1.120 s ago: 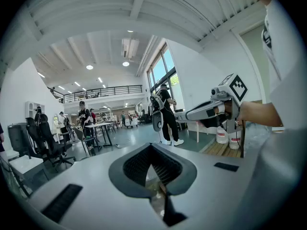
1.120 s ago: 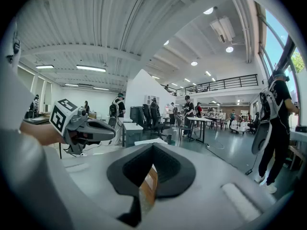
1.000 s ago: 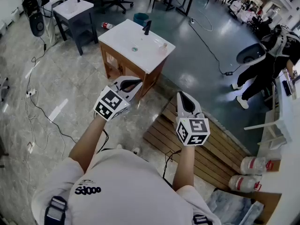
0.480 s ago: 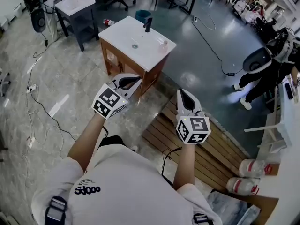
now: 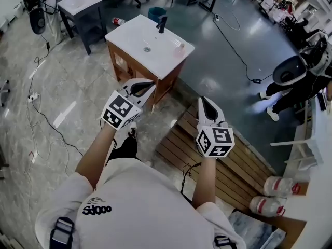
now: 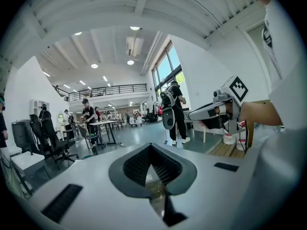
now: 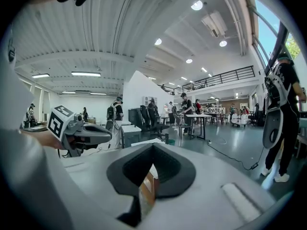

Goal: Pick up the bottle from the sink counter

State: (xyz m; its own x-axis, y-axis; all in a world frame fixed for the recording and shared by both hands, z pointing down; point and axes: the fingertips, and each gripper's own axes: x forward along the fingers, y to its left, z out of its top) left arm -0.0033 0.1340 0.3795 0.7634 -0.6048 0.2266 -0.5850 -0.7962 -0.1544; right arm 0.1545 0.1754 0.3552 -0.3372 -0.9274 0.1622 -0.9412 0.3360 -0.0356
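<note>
The small clear bottle point(image 5: 179, 49) stands near the right corner of the white sink counter point(image 5: 136, 38), right of the drain and the black faucet point(image 5: 162, 24). Both grippers hang in the air well short of the counter. My left gripper point(image 5: 150, 87) points at the wooden cabinet's front corner, shut and with nothing in it. My right gripper point(image 5: 203, 102) hovers over the wooden pallet, shut and holding nothing too. In the left gripper view the right gripper point(image 6: 211, 113) shows at the right. The right gripper view catches the left gripper point(image 7: 91, 134) at the left.
A slatted wooden pallet point(image 5: 228, 157) lies on the floor below my right arm, with two large water jugs point(image 5: 277, 185) beyond it. A dark side table point(image 5: 80, 7), a teal bin point(image 5: 155, 14), floor cables point(image 5: 36, 113) and a person in black point(image 5: 303, 74) surround the counter.
The head view has shifted a little toward the counter, and a dark trouser leg and shoe now show under my left arm. Both grippers stay shut, side by side.
</note>
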